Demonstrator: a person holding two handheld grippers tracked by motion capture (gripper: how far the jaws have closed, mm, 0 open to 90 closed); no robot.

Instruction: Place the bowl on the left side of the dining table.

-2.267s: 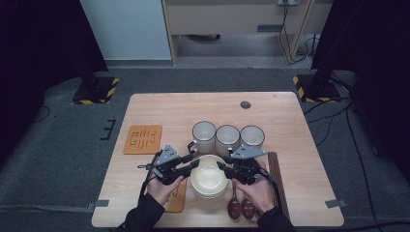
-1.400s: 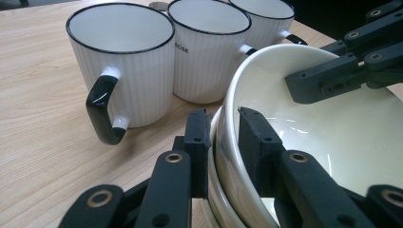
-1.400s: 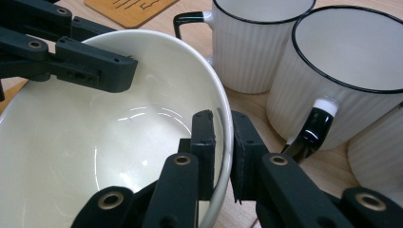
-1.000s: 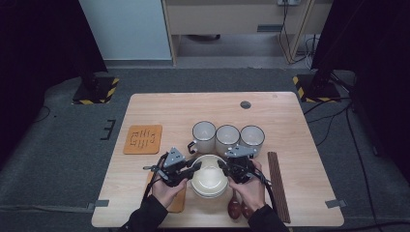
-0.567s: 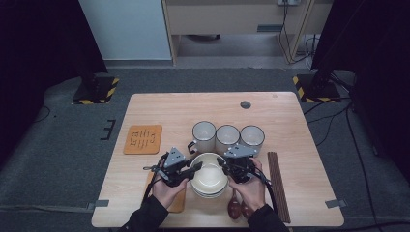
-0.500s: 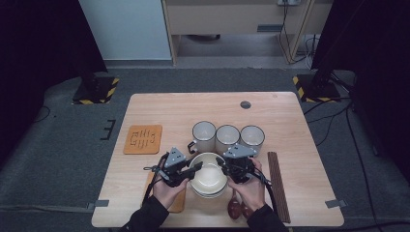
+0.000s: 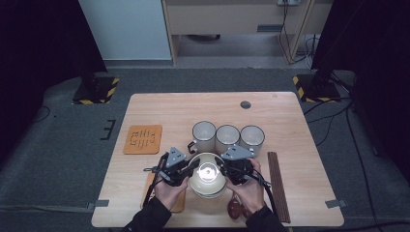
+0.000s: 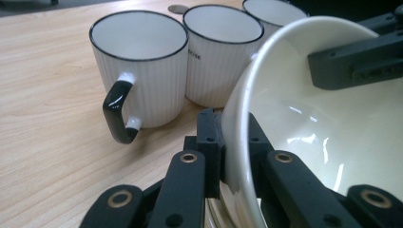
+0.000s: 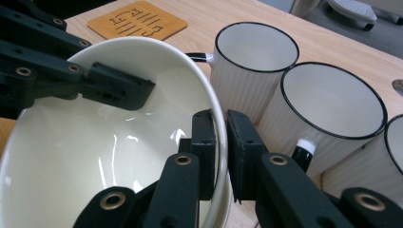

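Bowl [image 7: 207, 175] rim pinched by left tool [image 7: 189, 168] and right tool [image 7: 223, 168], mugs [image 7: 227, 138] just beyond.

Left tool [image 7: 192, 166] now closed tighter on the bowl [image 7: 208, 172] rim, bowl slightly farther up-table.

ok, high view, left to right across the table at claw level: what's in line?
Left claw → cream bowl, pinched at both sides of its rim → right claw → dark chopsticks lying near the table's right edge.
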